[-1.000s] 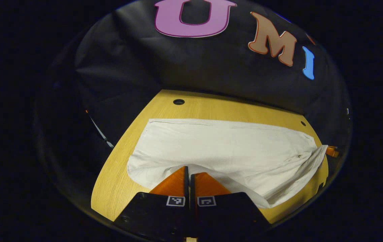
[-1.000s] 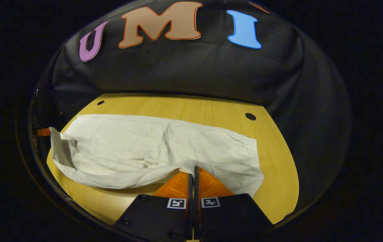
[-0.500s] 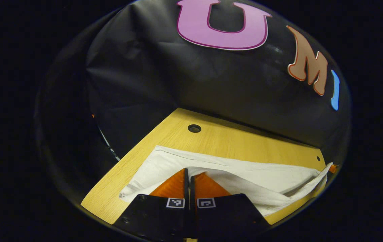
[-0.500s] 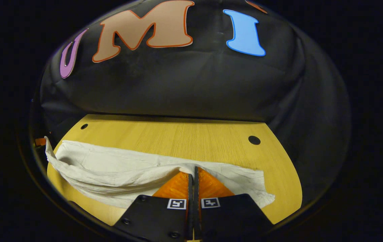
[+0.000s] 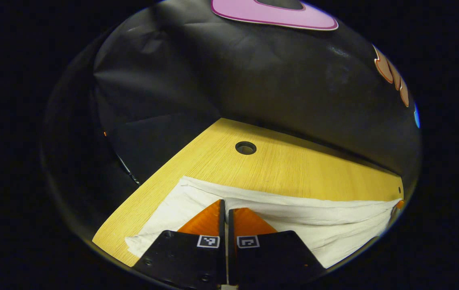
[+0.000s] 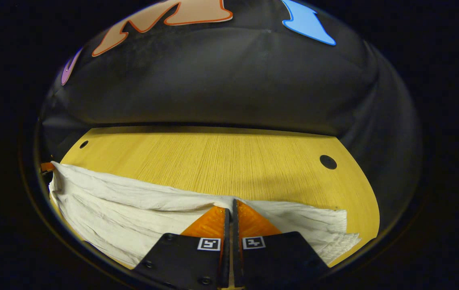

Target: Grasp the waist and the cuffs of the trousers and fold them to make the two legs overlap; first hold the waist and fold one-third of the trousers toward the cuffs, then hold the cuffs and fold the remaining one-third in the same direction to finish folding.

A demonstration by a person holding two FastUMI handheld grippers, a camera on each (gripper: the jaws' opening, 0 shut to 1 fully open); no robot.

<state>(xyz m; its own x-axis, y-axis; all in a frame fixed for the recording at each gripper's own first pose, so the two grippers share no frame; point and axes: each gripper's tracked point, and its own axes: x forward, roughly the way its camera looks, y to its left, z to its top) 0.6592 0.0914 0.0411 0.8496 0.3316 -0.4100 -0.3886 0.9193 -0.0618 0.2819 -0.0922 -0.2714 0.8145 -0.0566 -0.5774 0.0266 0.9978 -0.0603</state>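
The white trousers (image 5: 314, 219) lie lengthwise on the wooden table (image 5: 293, 173), one leg doubled over the other. My left gripper (image 5: 224, 204) is shut on the trousers' upper layer near one end, its fingers close together with cloth bunched at the tips. My right gripper (image 6: 231, 204) is shut on the trousers (image 6: 104, 205) near the other end, the fabric edge draped over its fingertips. In the right gripper view the other gripper (image 6: 46, 166) shows small at the far left edge, at the cloth's far end. Which end is the waist I cannot tell.
The table (image 6: 221, 161) stretches bare and wooden beyond the cloth to the black wall. A round cable hole (image 5: 246, 148) sits ahead of the left gripper and another hole (image 6: 328, 162) to the right of the right gripper. The table's left edge drops off beside the cloth.
Both grippers carried the near leg's edge away across the table. The lifted layer now lies over the far leg, and less cloth and more bare wood show ahead.
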